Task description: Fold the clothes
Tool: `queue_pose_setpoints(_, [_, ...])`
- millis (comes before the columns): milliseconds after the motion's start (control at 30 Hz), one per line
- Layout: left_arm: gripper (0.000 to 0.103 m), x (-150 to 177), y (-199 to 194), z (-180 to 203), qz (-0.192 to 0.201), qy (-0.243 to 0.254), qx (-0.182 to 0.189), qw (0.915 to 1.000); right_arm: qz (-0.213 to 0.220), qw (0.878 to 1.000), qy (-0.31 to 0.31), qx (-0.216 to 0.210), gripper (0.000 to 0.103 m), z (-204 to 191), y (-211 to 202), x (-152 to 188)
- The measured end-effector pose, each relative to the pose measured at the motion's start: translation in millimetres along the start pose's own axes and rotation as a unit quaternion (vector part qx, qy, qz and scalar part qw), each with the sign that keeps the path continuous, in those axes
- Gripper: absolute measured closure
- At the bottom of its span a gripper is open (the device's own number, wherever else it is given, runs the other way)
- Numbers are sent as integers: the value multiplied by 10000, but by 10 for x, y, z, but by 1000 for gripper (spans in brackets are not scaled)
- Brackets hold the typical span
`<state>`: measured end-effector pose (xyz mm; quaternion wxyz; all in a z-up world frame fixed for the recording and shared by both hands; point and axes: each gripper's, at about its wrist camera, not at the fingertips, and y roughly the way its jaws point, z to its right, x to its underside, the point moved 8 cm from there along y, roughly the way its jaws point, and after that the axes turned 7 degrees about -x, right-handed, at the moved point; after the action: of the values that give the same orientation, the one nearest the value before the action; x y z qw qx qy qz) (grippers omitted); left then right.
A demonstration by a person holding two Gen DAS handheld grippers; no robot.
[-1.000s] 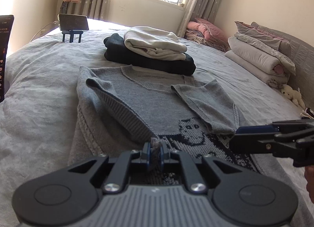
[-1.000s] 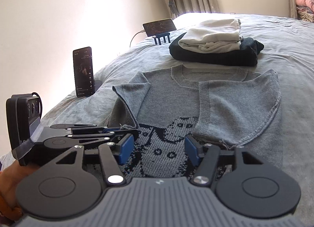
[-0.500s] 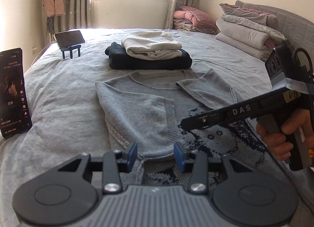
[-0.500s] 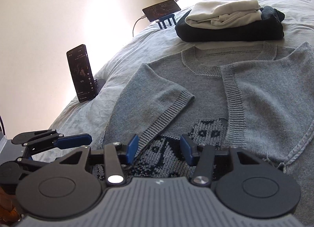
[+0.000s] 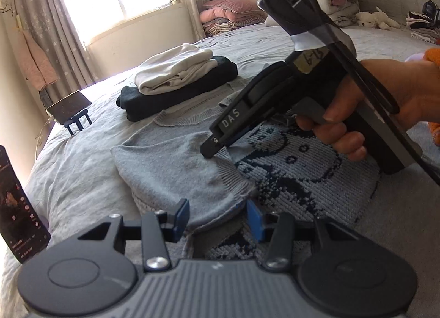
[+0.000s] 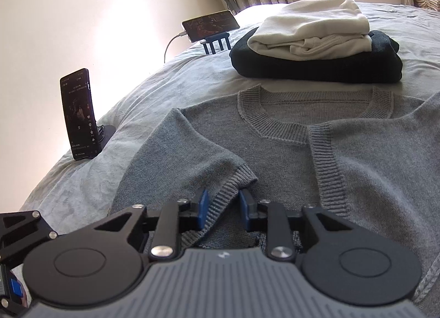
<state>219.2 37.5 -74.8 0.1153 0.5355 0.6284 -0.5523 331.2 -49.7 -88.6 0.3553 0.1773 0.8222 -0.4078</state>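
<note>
The grey sweater (image 6: 343,169) lies flat on the bed (image 6: 90,180), both sleeves folded in over its chest; much of its dark knitted pattern (image 5: 297,169) is covered by the sleeves and by the right tool, so the figure cannot be made out whole. The right tool (image 6: 221,206) is closing around the ribbed cuff (image 6: 231,186) of one sleeve, which stands between its blue pads; the pads look not quite pressed on it. In the left wrist view this tool's side reads "DAS", and a handwritten label on its body is too blurred to read. The left tool (image 5: 217,217) is closing too, its pads apart with a sleeve's edge lying between them. Two phones (image 6: 78,114) show small text, unreadable. A folded white garment (image 6: 310,32) rests on a dark one (image 6: 316,66) beyond the collar.
</note>
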Motion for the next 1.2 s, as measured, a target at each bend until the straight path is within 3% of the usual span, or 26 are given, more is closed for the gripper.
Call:
queue_pose_setpoints(33, [69,-18,43,28,-27,36,26,10000,20,10000,49,-30,98,17,-4,-3])
queue_pose_setpoints(67, [86,-42,77,49,-51,23,65,10000,48,9999,123,-75,98,36,-18,-10])
queue_pose_setpoints(100, [93,-77,98,62,-62,-18,92,9999,91,9998,154,-118,98,48,-48,-28])
queue_pose_setpoints(233, [98,-253,122,92,0,-316,183,9993,235,9994,115,-210,99,80,-169,-126])
queue_pose_setpoints(533, [98,-618,185,228,377,-1030,540,9925,431,9989,181,-62,99,318,-365,-404])
queue_pose_setpoints(800, [97,-646,417,380,255,-1413,896,9856,425,9977,511,132,99,604,-390,-382])
queue_pose_setpoints(933, [91,-611,449,381,207,-1614,1135,9801,352,9959,823,163,89,724,-418,-302])
queue_pose_setpoints(1200, [71,-632,262,348,433,-1726,1321,9751,414,9926,1143,-63,88,695,-771,-111])
